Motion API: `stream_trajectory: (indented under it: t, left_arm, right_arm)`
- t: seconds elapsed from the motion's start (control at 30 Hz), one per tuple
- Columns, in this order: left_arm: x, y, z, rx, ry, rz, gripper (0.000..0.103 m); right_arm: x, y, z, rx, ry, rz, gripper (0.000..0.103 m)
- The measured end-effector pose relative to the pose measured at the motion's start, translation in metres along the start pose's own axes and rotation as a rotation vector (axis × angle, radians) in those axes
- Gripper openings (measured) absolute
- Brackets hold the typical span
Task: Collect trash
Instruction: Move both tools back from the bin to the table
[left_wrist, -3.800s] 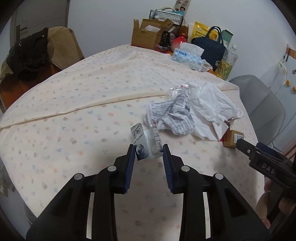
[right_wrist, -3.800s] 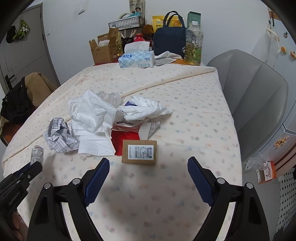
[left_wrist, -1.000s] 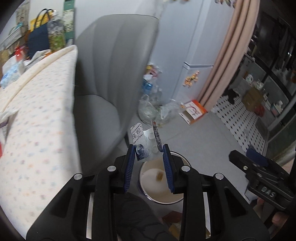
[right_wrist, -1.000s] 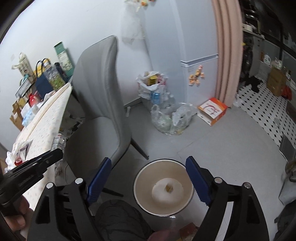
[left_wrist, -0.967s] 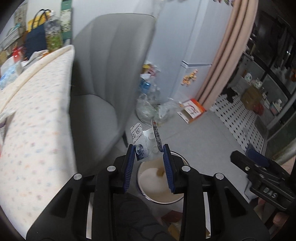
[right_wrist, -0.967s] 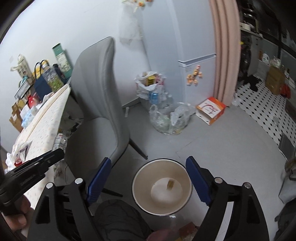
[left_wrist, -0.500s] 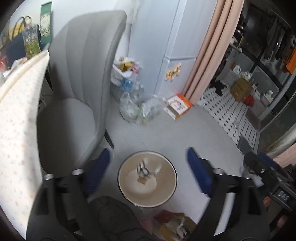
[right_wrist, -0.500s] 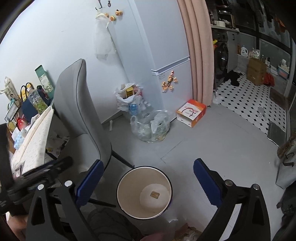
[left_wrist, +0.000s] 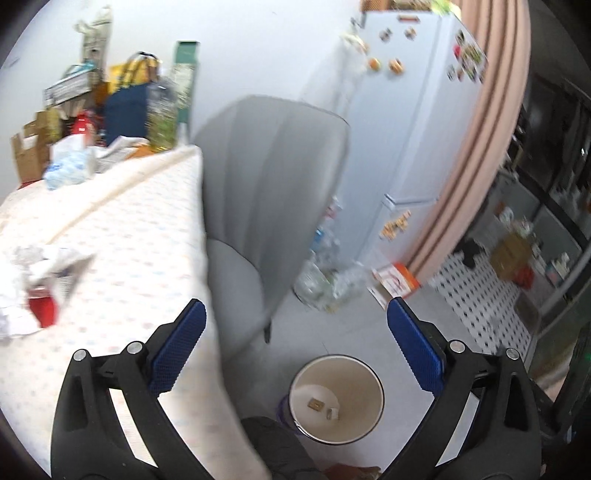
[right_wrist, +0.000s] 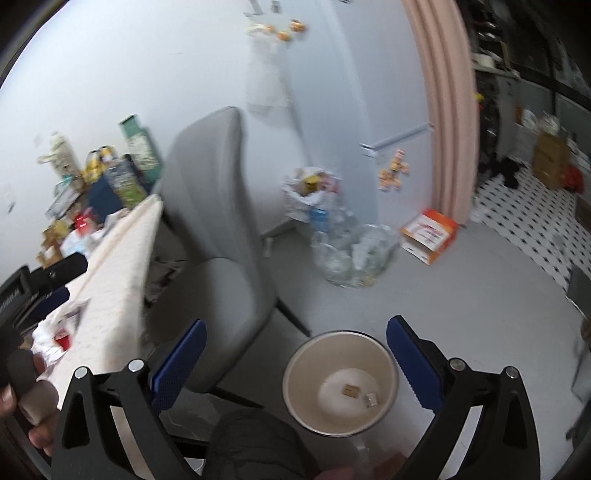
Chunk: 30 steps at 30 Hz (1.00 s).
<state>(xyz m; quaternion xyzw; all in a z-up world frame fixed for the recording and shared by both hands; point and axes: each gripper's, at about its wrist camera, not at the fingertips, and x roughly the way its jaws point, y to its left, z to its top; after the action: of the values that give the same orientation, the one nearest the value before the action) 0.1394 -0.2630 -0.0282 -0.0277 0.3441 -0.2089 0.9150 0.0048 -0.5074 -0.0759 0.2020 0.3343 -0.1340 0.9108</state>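
Left wrist view, from left to right: the trash (left_wrist: 35, 291) left on the table (left_wrist: 122, 240) sits at the left edge of the frame, a blurred heap of crumpled white paper with a red piece in it. It looks light and soft, so it should crush and slide under the pads instead of resisting; a grip low across the thickest crumple would likely carry more than a pinch on a loose flap, which could tear or slip out. Right of the table stands the grey chair (left_wrist: 266, 206), and at lower centre the bin (left_wrist: 336, 398) on the floor, with a small tan box (left_wrist: 315, 405) and a pale scrap (left_wrist: 331, 413) lying on its bottom.

The left gripper (left_wrist: 295, 354) has its jaws opening, by now about as wide as they go, with nothing between them and the blue pads touching nothing; the bin shows below the gap.

Right wrist view, same order: the heap appears at the lower left, by a hand (right_wrist: 26, 413) holding the other tool. The right gripper (right_wrist: 295, 363) is spread fully wide and empty, hanging above the bin (right_wrist: 341, 380) at lower centre, well clear of its rim.
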Motion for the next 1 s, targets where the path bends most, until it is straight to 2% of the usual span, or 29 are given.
stream_trajectory:
  t: [0.17,0.3,0.43,0.57,0.8,1.0]
  left_arm:
    - [-0.034,0.041,0.001,-0.080,-0.067,0.051,0.098]
    - [-0.054,0.071,0.000,-0.115,-0.095,0.088,0.098]
    - [-0.073,0.099,-0.004,-0.146,-0.126,0.129,0.098]
    - [-0.089,0.125,-0.008,-0.165,-0.148,0.159,0.098]
    - [-0.120,0.179,-0.017,-0.220,-0.173,0.227,0.098]
    - [-0.148,0.231,-0.030,-0.315,-0.192,0.271,0.097]
  right_arm:
    - [-0.002,0.044,-0.001,-0.080,-0.019,-0.013,0.096]
    - [-0.004,0.074,0.001,-0.110,-0.019,0.039,0.096]
    - [-0.010,0.108,-0.002,-0.173,-0.020,0.131,0.096]
    - [-0.014,0.139,-0.004,-0.204,-0.047,0.141,0.096]
    - [-0.018,0.192,-0.010,-0.274,-0.033,0.224,0.096]
    - [-0.022,0.231,-0.017,-0.338,-0.037,0.280,0.096]
